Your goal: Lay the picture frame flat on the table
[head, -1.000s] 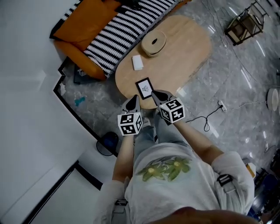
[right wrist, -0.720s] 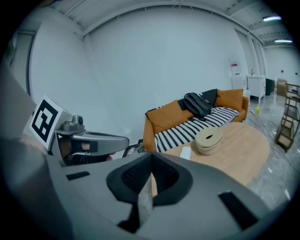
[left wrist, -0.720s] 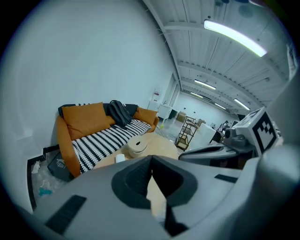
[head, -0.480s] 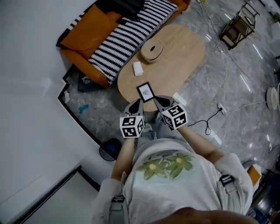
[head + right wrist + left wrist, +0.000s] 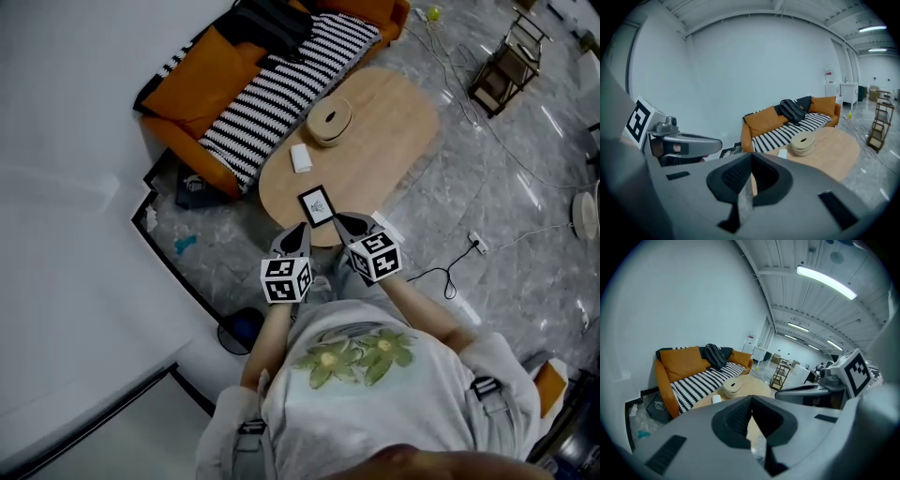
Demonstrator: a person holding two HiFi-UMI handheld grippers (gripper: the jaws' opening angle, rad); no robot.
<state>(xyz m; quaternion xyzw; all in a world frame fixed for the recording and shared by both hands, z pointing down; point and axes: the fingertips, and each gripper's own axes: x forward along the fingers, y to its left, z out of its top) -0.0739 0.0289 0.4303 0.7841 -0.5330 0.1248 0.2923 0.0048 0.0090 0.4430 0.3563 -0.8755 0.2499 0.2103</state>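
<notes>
A small black picture frame [image 5: 316, 205] with a white picture sits at the near end of the oval wooden table [image 5: 375, 141]. From this steep angle I cannot tell how far it leans. My left gripper [image 5: 300, 231] hovers just short of the table's near edge, to the frame's near left, jaws shut and empty. My right gripper [image 5: 340, 222] is close to the frame's near right, also shut on nothing. In both gripper views the frame is hidden behind the shut jaws of the left gripper [image 5: 751, 399] and the right gripper [image 5: 751, 157].
A round beige lidded box [image 5: 330, 120] and a small white box [image 5: 301, 157] lie farther along the table. An orange sofa [image 5: 202, 66] with a striped cover stands beyond to the left. A metal rack [image 5: 494, 70] and floor cables with a power strip [image 5: 478, 246] are at the right.
The head view has drifted, so the table and frame sit slightly lower and smaller. Both grippers stay shut at about the same distance from the frame.
</notes>
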